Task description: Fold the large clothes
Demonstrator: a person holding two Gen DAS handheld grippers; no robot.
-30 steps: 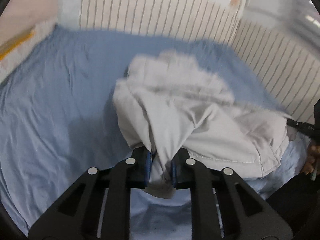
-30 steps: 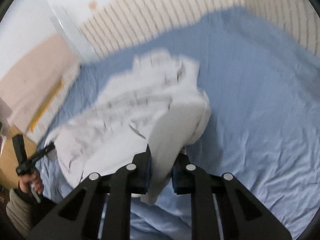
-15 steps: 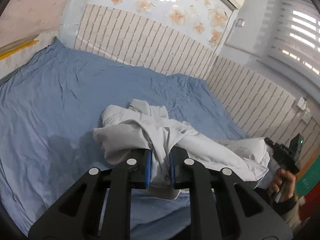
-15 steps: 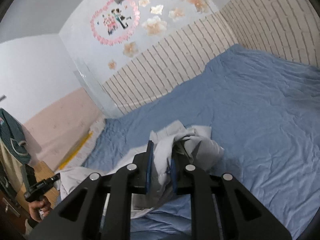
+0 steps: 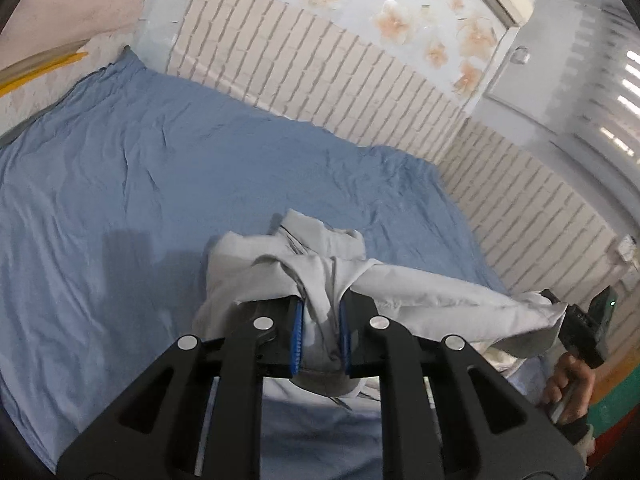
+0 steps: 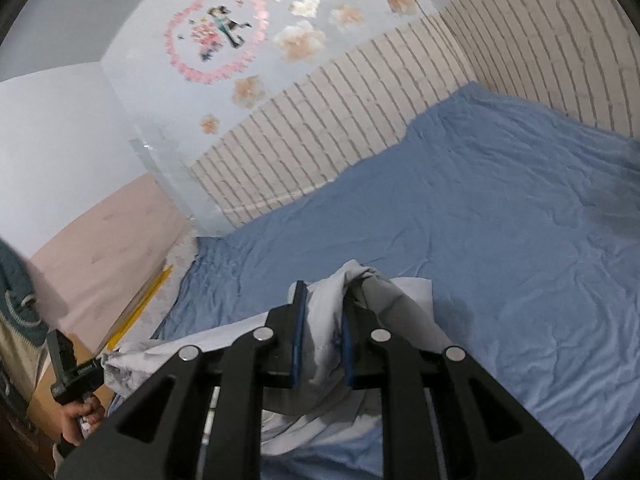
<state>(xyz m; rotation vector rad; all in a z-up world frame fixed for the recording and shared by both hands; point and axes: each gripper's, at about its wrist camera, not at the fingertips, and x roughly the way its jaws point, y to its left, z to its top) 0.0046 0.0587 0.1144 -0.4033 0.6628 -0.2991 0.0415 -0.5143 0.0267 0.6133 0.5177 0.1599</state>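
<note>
Grippers both pinching bunched pale-grey cotton garment [image 5: 420, 296], left gripper [image 5: 321, 334] and right gripper [image 6: 322, 344] each clamping a fold, holding it slung above wrinkled blue bedsheet [image 5: 140, 184], risking fabric slipping from narrow grips and crumpling if tugged apart.

One light grey garment [image 5: 420, 292] is lying bunched on one blue bed sheet [image 5: 140, 200]. Two grippers are showing, the left gripper [image 5: 321, 336] and the right gripper [image 6: 322, 344], each clamping a fold of that cloth between two blue-padded fingers. One yellow strip [image 6: 140, 304] is running along the bed's edge, and one pink heart-shaped wall sticker [image 6: 216, 32] is hanging above.
</note>
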